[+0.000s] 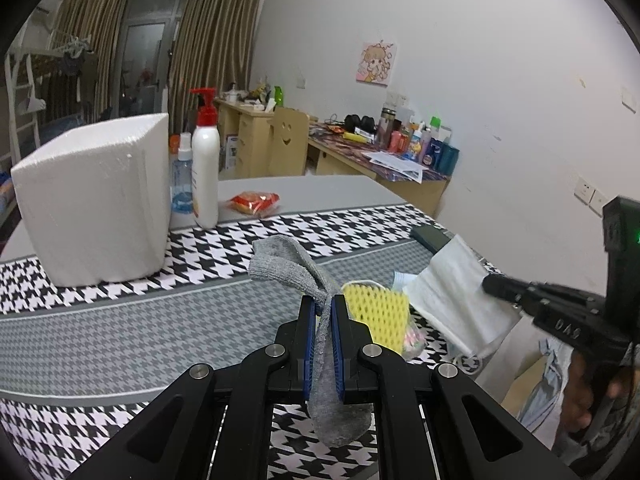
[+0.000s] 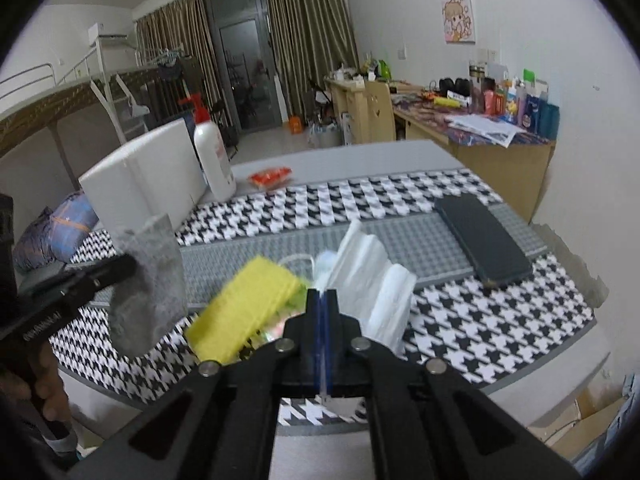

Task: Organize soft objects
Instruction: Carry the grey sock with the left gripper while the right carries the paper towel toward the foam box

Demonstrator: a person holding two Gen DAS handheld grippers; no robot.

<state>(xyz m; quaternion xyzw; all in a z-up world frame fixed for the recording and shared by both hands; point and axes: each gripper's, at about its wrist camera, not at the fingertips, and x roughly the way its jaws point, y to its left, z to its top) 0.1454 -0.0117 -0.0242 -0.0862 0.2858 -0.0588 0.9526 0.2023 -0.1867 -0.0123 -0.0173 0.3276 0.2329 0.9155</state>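
My left gripper [image 1: 323, 304] is shut on a grey sock [image 1: 298, 270] and holds it above the houndstooth tablecloth [image 1: 120, 328]; the sock also shows in the right wrist view [image 2: 148, 284]. My right gripper [image 2: 322, 296] is shut on a white face mask [image 2: 368, 276] and holds it off the table; the mask also shows in the left wrist view [image 1: 456, 292]. A yellow sponge [image 1: 380, 312] lies on the cloth between the two grippers, also in the right wrist view [image 2: 244, 308].
A white foam box [image 1: 96, 200] stands at the left of the table, with a white pump bottle [image 1: 206, 164] and a blue spray bottle [image 1: 182, 184] behind it. A red snack packet [image 1: 254, 202] lies farther back. A dark phone [image 2: 482, 238] lies at the right.
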